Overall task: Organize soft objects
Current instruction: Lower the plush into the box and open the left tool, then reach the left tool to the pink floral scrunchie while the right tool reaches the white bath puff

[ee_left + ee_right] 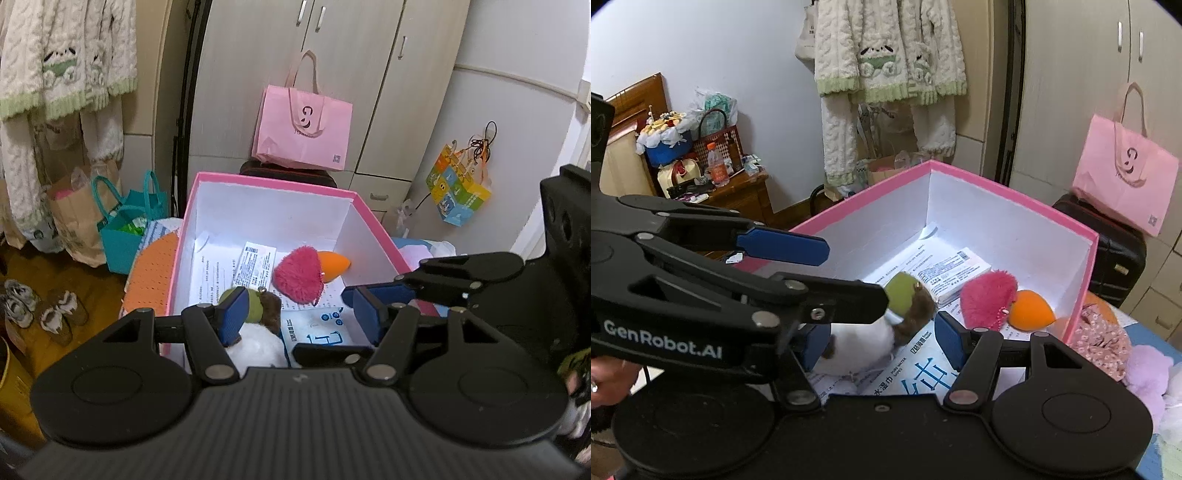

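A pink box (pixel 258 182) with white walls (pixel 1008 221) holds a fuzzy pink heart (pixel 298 275) (pixel 988 299), an orange sponge egg (pixel 334 263) (pixel 1030 312) and a white plush with a green and brown head (pixel 258 314) (pixel 864 341). My left gripper (pixel 297 317) is open above the box's near end, over the plush. My right gripper (pixel 882 345) is open just above the plush, fingers either side of it, not touching. The other gripper's fingers (pixel 376 291) cross each view.
Papers and a wet-wipe pack (pixel 916 369) line the box floor. A pink floral cloth (pixel 1100 339) and purple plush (pixel 1148 373) lie right of the box. An orange mat (pixel 151 277), teal bag (pixel 125 225), pink tote (pixel 303 129) and wardrobe surround it.
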`<state>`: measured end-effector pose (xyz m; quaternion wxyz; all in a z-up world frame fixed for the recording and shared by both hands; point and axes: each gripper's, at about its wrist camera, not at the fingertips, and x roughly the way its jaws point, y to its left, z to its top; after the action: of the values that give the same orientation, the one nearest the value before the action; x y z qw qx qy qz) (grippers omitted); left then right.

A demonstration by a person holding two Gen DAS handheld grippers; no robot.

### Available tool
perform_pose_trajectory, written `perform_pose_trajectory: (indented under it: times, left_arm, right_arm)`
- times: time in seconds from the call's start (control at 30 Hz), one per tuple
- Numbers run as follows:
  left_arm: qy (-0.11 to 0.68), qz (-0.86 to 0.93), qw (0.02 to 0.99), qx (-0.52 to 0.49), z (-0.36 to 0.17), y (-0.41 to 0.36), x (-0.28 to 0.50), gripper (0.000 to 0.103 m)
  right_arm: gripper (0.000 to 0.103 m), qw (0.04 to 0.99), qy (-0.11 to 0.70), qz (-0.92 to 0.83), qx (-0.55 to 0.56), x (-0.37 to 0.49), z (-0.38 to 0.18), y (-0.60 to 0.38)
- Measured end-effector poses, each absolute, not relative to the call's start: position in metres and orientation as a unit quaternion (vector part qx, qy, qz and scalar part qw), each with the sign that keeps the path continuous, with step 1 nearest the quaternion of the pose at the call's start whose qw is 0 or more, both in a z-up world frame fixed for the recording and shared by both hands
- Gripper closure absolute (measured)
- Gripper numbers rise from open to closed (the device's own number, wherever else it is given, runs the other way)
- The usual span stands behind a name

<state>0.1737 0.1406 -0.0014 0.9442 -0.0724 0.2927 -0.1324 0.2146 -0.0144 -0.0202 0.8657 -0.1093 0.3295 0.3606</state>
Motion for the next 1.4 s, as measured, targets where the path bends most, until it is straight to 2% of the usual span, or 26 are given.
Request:
perform_pose_trajectory:
  times: [0.87,1.4]
  left_arm:
    - [0.284,-0.173,0.943,0.011,0.045,0.099,0.098,0.033]
    - [0.287,-0.258,0.921,0.053,0.046,0.026,0.086,0.032]
  right_arm:
    - [0.029,0.89,0.272,0.336,-0.146,0.145,0.019,-0.078]
    - [0.028,0.917,0.244,0.289,-0.128,0.103,-0.002,-0.188]
